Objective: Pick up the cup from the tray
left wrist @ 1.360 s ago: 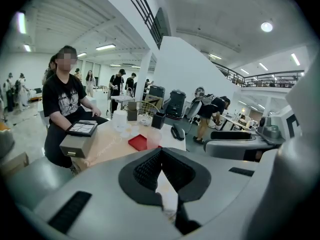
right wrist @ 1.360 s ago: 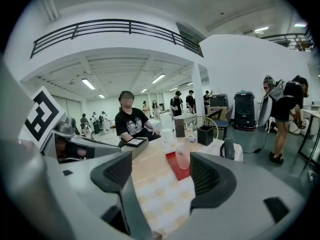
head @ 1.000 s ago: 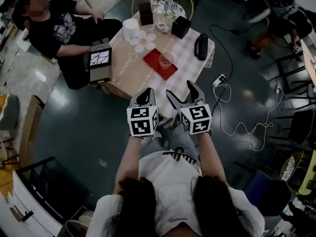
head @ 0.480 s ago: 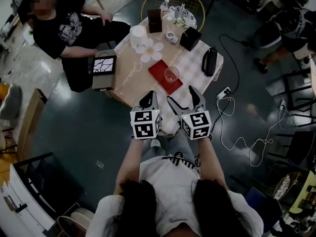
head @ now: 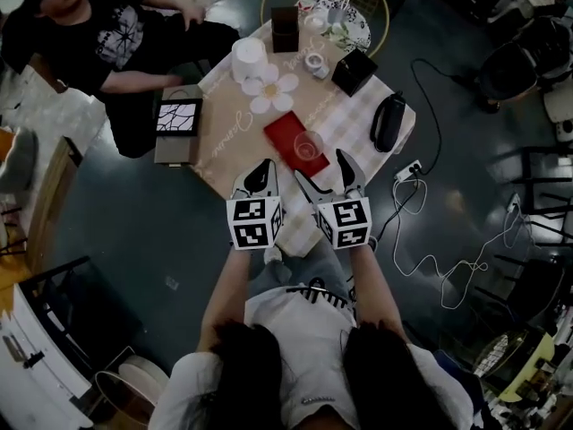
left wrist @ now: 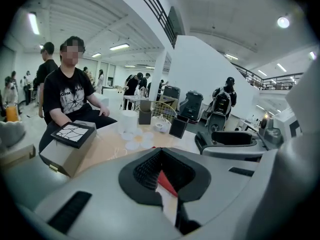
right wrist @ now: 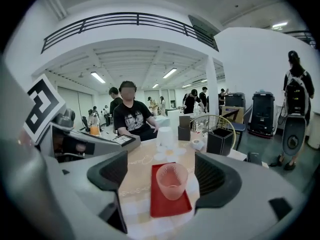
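Cup [right wrist: 172, 180] is a see-through tumbler, frosted pinkish, wider at the rim than at the base. It stands upright and nothing shows inside it. It sits on the red rectangular tray [head: 285, 134]; in the head view it is toward the tray's right edge, at the end nearer you. The tray lies flat on the table [head: 235, 141], partly on the tan runner and partly on the checked cloth. Your right gripper [head: 324, 176] hangs over the table's near edge and points at the cup. Its jaws are wide apart and opening. In the right gripper view the cup sits in line between the two dark pads, but ahead of them with clear gaps on both sides, so nothing is touched or held. Your left gripper [head: 261, 174] is just beside it, left of the tray. Its jaws are together with nothing clamped, and only a slit between the pads shows a bit of red tray and cloth. Farther back on the table are a white flower-shaped mat [head: 267, 88], a white cylinder [head: 248, 58] and a black box [head: 354, 70]. A seated person in a black T-shirt [head: 116, 34] is at the far left corner.
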`<state>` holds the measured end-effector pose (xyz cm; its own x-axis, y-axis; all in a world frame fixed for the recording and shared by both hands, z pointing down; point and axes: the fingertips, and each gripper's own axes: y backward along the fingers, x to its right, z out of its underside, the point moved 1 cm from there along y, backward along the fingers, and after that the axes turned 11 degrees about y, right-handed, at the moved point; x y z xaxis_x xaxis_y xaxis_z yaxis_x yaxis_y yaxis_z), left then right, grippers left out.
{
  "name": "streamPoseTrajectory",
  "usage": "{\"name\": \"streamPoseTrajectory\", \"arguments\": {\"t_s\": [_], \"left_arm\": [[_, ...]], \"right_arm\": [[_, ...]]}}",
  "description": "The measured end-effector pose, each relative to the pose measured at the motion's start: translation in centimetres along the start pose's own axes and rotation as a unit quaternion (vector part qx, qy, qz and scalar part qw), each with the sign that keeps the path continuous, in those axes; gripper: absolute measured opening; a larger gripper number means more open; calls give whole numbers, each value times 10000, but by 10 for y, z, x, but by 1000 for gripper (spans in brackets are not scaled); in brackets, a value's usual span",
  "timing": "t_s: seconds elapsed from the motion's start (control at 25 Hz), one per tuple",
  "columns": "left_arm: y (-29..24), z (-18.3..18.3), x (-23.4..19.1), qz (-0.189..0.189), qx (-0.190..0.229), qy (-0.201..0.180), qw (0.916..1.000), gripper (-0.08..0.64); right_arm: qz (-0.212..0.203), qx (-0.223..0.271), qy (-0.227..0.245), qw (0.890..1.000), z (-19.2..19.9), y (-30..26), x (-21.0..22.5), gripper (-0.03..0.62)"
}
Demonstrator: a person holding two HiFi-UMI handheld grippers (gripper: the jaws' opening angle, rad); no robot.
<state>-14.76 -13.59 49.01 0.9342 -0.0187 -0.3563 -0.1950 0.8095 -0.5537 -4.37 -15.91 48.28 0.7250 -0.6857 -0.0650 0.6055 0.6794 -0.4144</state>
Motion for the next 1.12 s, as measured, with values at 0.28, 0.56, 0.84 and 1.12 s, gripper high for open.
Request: {"name": "streamPoseTrajectory", "arguments": {"t_s": [0.28, 0.56, 0.84, 1.12], "left_arm": [[-40, 12, -18, -354, -202, 243, 9989, 5], [-63, 29, -17, -345, -356, 353, 9981, 5], [-78, 40, -25, -597, -452, 386, 9964, 5], [-85, 43, -25, -604, -483, 446, 9960, 6]], "right_arm": [[-280, -311, 145, 9990, 28, -45, 8, 403], [-304, -319, 308, 9986, 49, -73, 9, 414], [-400, -530, 250, 9975, 73, -100, 10, 414], [-517, -724, 342, 9954, 85, -113, 7, 414]]}}
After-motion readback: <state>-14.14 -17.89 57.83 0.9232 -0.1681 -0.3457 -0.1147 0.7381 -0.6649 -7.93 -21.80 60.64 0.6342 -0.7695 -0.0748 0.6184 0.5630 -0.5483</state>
